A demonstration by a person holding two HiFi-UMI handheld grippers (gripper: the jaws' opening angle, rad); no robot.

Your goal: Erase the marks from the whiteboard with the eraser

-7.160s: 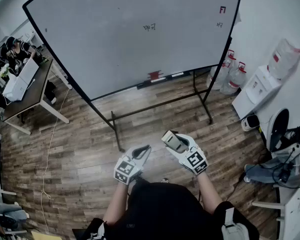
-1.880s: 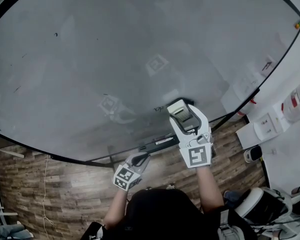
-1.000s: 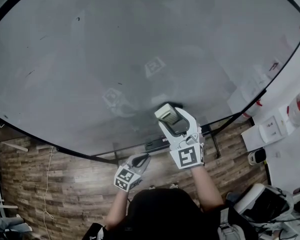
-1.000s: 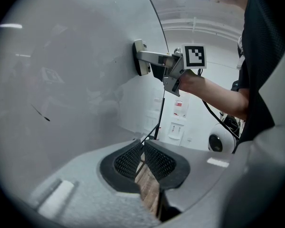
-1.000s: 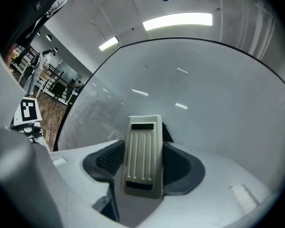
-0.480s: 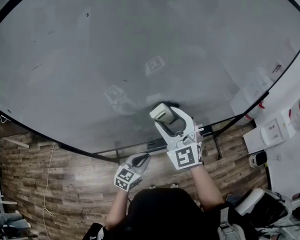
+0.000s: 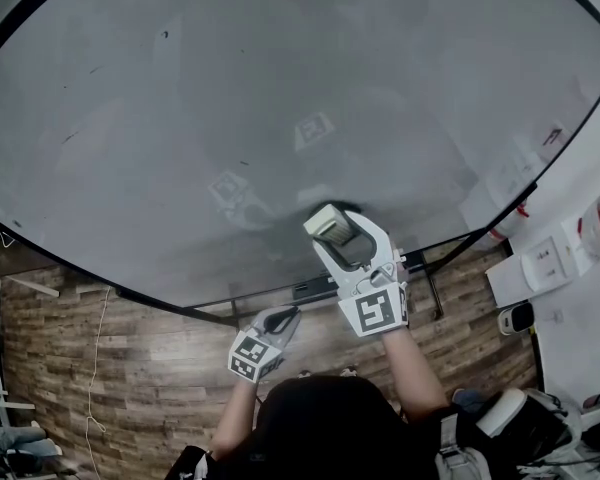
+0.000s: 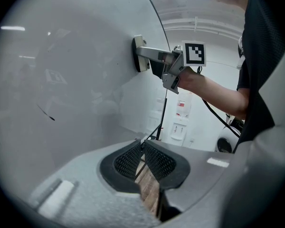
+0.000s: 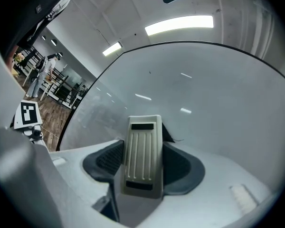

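Observation:
The whiteboard [image 7: 280,98] fills most of the head view. My right gripper [image 7: 330,230] is shut on the beige eraser [image 7: 324,222], whose felt face lies flat against the board's lower middle. A dark smudge [image 7: 352,208] shows just right of the eraser, and in the right gripper view the smudge [image 9: 175,137] peeks out beside the eraser [image 9: 143,153]. Small black marks [image 7: 164,35] dot the upper left. My left gripper [image 7: 278,320] hangs low below the board, shut and holding nothing. The left gripper view shows the eraser [image 8: 139,53] pressed on the board and a short black mark [image 8: 46,114].
The board's pen ledge [image 7: 315,288] runs under the eraser, with the stand's black legs behind it. A white water dispenser [image 7: 550,258] and a white wall stand to the right. Wooden floor [image 7: 100,368] lies below.
Seven seconds ago I stood well back from the board; now I am close with the eraser on it. The eraser slid left over the last two seconds and has barely moved since.

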